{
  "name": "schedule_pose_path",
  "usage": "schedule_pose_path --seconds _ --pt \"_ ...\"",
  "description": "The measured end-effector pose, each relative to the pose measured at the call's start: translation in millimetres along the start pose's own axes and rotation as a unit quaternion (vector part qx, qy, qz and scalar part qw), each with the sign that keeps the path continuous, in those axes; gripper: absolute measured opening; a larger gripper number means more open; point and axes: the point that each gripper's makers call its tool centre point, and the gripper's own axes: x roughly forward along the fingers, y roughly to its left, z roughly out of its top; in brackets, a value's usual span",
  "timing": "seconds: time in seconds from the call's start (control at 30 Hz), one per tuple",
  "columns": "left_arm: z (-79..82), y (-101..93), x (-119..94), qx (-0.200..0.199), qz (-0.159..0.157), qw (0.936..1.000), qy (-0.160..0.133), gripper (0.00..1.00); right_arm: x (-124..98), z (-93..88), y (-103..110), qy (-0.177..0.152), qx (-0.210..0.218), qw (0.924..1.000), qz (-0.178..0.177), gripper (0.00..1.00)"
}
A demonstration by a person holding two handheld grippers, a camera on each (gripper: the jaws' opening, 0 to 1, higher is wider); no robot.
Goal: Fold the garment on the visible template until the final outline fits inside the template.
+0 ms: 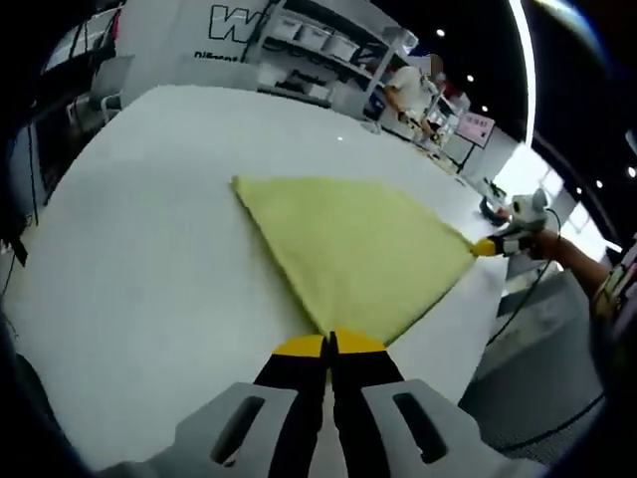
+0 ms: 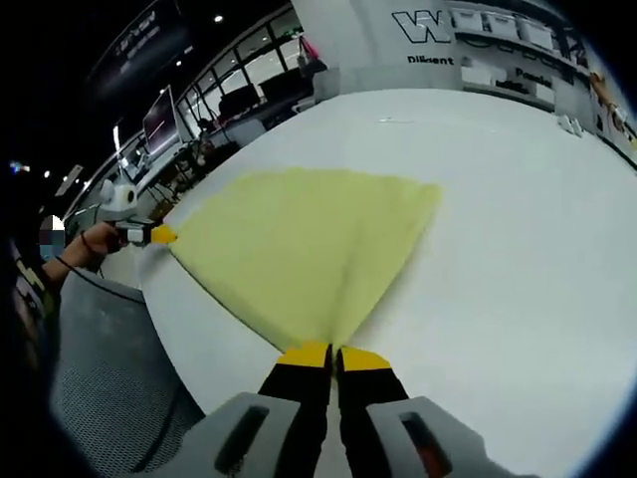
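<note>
Pale yellow cloth garment (image 1: pixel 353 249) lies spread in a fan-like triangle on the white counter (image 1: pixel 149 249), stretched taut between two corners. Left hand-held gripper (image 1: pixel 329 344) pinches one corner, jaws closed; right hand-held gripper (image 2: pixel 333 354) likewise clamps the opposite corner.

Hand-held gripper (image 1: pixel 329 345): black jaws, yellow tips, grey housing.

Setting was a large lab or demo hall: white worktable (image 1: pixel 149 249), shelving with bins (image 1: pixel 318 50), monitor-lined desks (image 2: pixel 189 119), wall lettering (image 2: pixel 428 25), dark ceiling spotlights.
</note>
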Motion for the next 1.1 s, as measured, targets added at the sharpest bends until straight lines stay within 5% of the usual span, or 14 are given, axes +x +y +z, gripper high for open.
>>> schedule_pose_path --seconds 0.13,0.2,0.3,0.43,0.57,0.63,0.73,0.83,0.97,1.1 --pt "-9.5 11.2 -3 0.092 0.038 0.9934 0.057 0.0 -4 -11.0 -7 0.044 -0.045 0.9976 -0.03 0.0" --pt "-10.5 3.1 0 0.094 0.027 0.9934 0.06 0.0 -3 -12.5 -3 0.042 -0.025 0.9983 -0.031 0.0" --pt "-13.0 -5.5 -1 0.098 0.011 0.9934 0.06 0.0 -4 -10.8 1 0.043 -0.064 0.9966 -0.03 0.0" --pt "-7.4 -1.3 -10 0.094 0.043 0.994 0.036 0.07 -14 3.7 -8 0.012 -0.069 0.9956 -0.062 0.09" --pt "2.8 14.6 -22 0.077 0.095 0.9925 0.007 0.18 -26 19.9 -28 -0.042 -0.027 0.9935 -0.102 0.2" --pt "17.4 19.0 -25 0.032 0.111 0.9923 -0.044 0.17 -25 20.4 -30 -0.052 -0.012 0.993 -0.106 0.28" --pt "34.6 25.6 -32 -0.006 0.134 0.9862 -0.096 0.33 -27 28.7 -29 -0.072 -0.04 0.9886 -0.126 0.29" --pt "47.3 31.0 -41 0.017 0.174 0.9795 -0.099 0.49 -26 31.9 -26 -0.08 -0.021 0.9879 -0.131 0.4" --pt "75.3 20.8 -45 0.002 0.171 0.971 -0.167 0.7 -24 31.0 -29 -0.071 -0.013 0.9856 -0.153 0.5" --pt "77.7 19.9 -43 0.02 0.191 0.9697 -0.152 0.93 -26 45.3 -30 -0.117 0.02 0.9784 -0.17 0.67"
